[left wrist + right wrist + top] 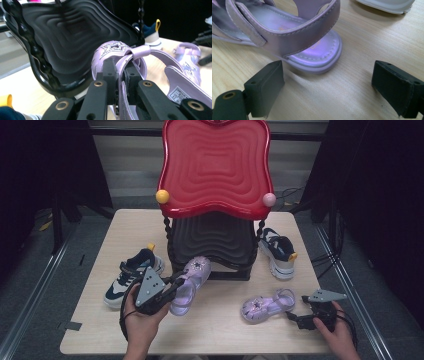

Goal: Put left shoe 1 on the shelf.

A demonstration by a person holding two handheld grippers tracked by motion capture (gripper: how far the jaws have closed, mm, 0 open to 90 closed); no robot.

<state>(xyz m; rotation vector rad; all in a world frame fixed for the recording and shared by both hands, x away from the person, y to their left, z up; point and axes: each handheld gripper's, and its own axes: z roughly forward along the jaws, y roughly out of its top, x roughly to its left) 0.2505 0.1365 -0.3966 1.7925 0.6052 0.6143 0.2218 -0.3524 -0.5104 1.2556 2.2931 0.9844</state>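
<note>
The left gripper is clamped on the strap of a purple sandal, whose toe seems to reach under the black lower shelf. The right gripper is spread wide just behind the second sandal's heel, apart from it.

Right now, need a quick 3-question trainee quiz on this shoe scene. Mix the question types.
1. True or false: the left gripper has its jaws shut on a strap of a purple sandal.
2. Which shoe lies nearest the right gripper? A) the navy sneaker on the left B) the second purple sandal C) the navy sneaker beside the rack
3. Fill in: the rack's top tray is ____ in colour.

Key: 1 true; 2 B; 3 red.
</note>
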